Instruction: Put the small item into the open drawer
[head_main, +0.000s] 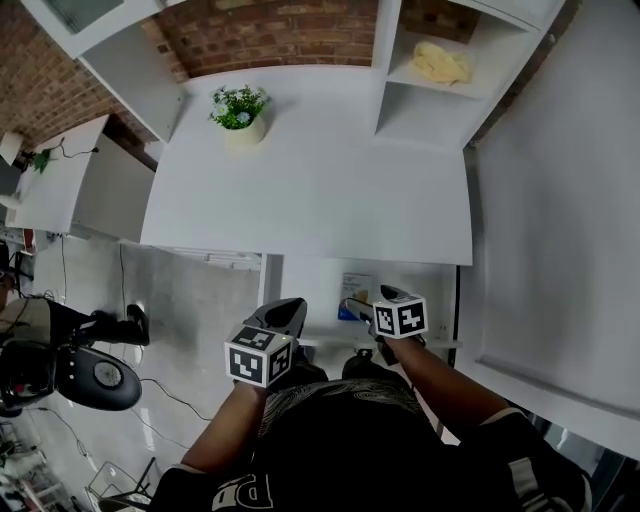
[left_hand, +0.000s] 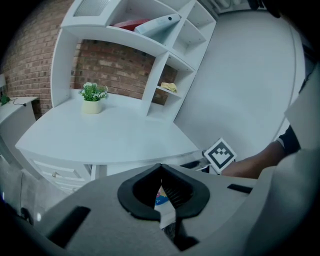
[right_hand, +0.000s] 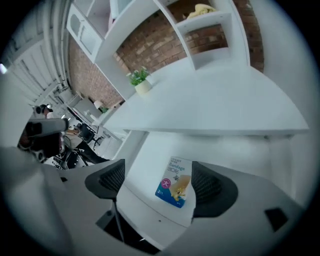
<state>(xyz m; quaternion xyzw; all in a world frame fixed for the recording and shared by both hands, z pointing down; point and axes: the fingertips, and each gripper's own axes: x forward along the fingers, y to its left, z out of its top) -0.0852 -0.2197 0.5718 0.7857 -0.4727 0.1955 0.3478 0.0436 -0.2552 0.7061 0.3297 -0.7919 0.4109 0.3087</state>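
A small blue and white bandage box (right_hand: 175, 187) lies flat on the floor of the open white drawer (right_hand: 145, 160) under the desk. My right gripper (right_hand: 159, 186) hangs just above it, open, with the box between its wide-apart pads and close to the right pad. In the head view the box (head_main: 354, 298) shows in the drawer (head_main: 310, 285) just beyond the right gripper (head_main: 360, 308). My left gripper (head_main: 284, 315) is shut and empty, held to the left of the drawer's front. In the left gripper view its tips (left_hand: 160, 169) meet.
The white desk top (head_main: 320, 190) overhangs the drawer's back part. A potted plant (head_main: 240, 112) stands at its far left. A shelf unit at the back right holds a yellow item (head_main: 440, 62). A white wall runs along the right. A black chair (head_main: 90, 375) stands on the floor at left.
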